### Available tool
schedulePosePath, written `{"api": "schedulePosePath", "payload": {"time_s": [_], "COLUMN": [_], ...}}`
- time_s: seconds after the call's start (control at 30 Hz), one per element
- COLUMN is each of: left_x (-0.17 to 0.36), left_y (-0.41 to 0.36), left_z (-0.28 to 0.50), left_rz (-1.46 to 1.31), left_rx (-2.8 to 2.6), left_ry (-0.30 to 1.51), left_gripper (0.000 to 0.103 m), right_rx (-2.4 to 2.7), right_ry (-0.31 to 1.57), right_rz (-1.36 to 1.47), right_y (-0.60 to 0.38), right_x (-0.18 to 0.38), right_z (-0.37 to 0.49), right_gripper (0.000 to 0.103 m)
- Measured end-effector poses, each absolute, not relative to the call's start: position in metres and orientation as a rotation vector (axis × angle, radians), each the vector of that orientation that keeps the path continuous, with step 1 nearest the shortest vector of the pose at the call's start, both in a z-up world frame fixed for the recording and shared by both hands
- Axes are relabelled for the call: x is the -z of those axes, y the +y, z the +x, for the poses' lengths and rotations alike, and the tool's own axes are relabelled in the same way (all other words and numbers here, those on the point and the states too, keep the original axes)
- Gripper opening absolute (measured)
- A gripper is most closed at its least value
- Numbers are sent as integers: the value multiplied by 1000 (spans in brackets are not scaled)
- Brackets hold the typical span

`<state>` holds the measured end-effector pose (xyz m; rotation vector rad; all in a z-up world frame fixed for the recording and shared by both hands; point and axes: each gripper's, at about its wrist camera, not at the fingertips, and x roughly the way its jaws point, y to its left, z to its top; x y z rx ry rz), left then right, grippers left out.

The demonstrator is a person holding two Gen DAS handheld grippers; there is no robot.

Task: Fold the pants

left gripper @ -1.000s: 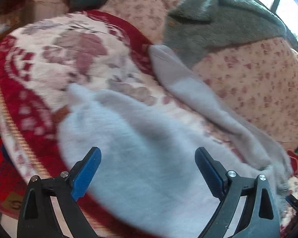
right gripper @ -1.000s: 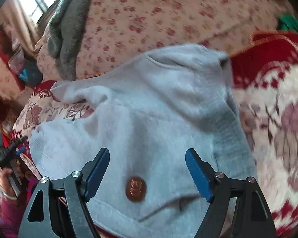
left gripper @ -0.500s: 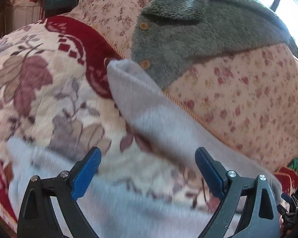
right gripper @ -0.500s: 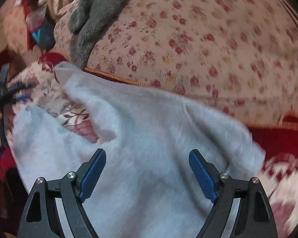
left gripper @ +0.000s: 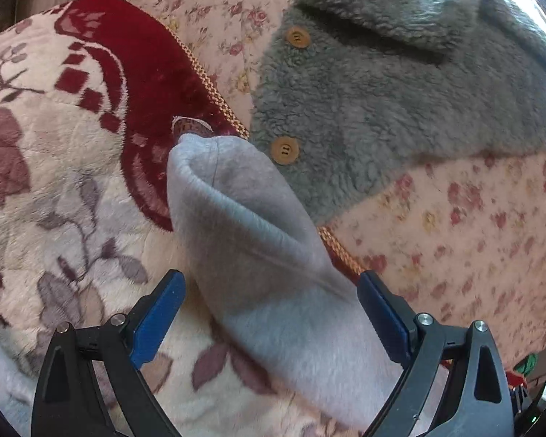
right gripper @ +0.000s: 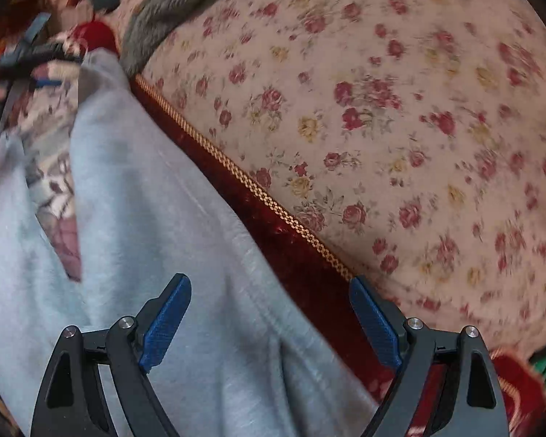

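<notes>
Light grey fleece pants lie spread on a red and cream floral blanket (left gripper: 54, 182). In the left wrist view one pant leg (left gripper: 251, 240) runs up the middle to its open cuff by the blanket's gold trim. My left gripper (left gripper: 271, 315) is open and empty, its jaws straddling that leg just above it. In the right wrist view the pants (right gripper: 156, 240) fill the lower left, the two legs parting at the left. My right gripper (right gripper: 269, 318) is open and empty above the pants' far edge. The left gripper (right gripper: 29, 58) shows blurred at the upper left.
A grey fuzzy jacket (left gripper: 400, 91) with wooden buttons lies on the rose-print sofa back (right gripper: 382, 109), right beside the cuff. The blanket's red border with gold trim (right gripper: 273, 204) runs along the sofa back. Cluttered items sit at the far upper left.
Both grippers have swung toward the sofa back. The left one moved from the pants' wide part up along the far leg toward its cuff. The right one moved to the pants' far edge.
</notes>
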<state>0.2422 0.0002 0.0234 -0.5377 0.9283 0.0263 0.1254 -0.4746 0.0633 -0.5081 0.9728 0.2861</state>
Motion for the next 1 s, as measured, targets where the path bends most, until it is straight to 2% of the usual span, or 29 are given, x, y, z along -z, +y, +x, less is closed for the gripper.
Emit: {"api": "schedulePosePath", "payload": {"time_s": [0.23, 0.4, 0.47, 0.5, 0.53, 0.57, 0.6, 0.63, 0.67, 0.73, 1.0], "left_x": [-4, 7, 8, 8, 8, 8, 6, 3, -2, -14, -76], "left_y": [-2, -4, -5, -7, -8, -8, -9, -9, -9, -8, -2], "left_z": [264, 271, 270, 270, 270, 269, 267, 263, 260, 253, 221], "left_rz": [-575, -578, -564, -525, -501, -490, -474, -451, -440, -427, -474], "left_rx": [-33, -44, -44, -54, -52, -43, -33, -25, -19, -5, 79], "left_ry": [960, 969, 957, 964, 967, 966, 962, 956, 948, 922, 828], "left_gripper": [95, 93, 68, 47, 38, 34, 32, 27, 25, 21, 20], "right_rx": [-350, -378, -374, -374, -376, -383, -390, -400, -398, -389, -193], "right_ry": [1049, 1119, 1173, 1181, 1193, 1195, 1186, 1163, 1141, 1112, 870], "right_rz": [-643, -636, -605, -584, -552, -554, -574, -615, -664, -719, -810], "right_y": [-467, -467, -469, -470, -470, -468, -465, -460, -454, -447, -447], "right_x": [-43, -29, -18, -15, -11, -9, -7, -7, -7, -11, -79], "right_z": [148, 166, 175, 176, 177, 174, 171, 163, 154, 139, 90], "right_gripper": [93, 93, 92, 91, 87, 68, 54, 32, 24, 16, 15]}}
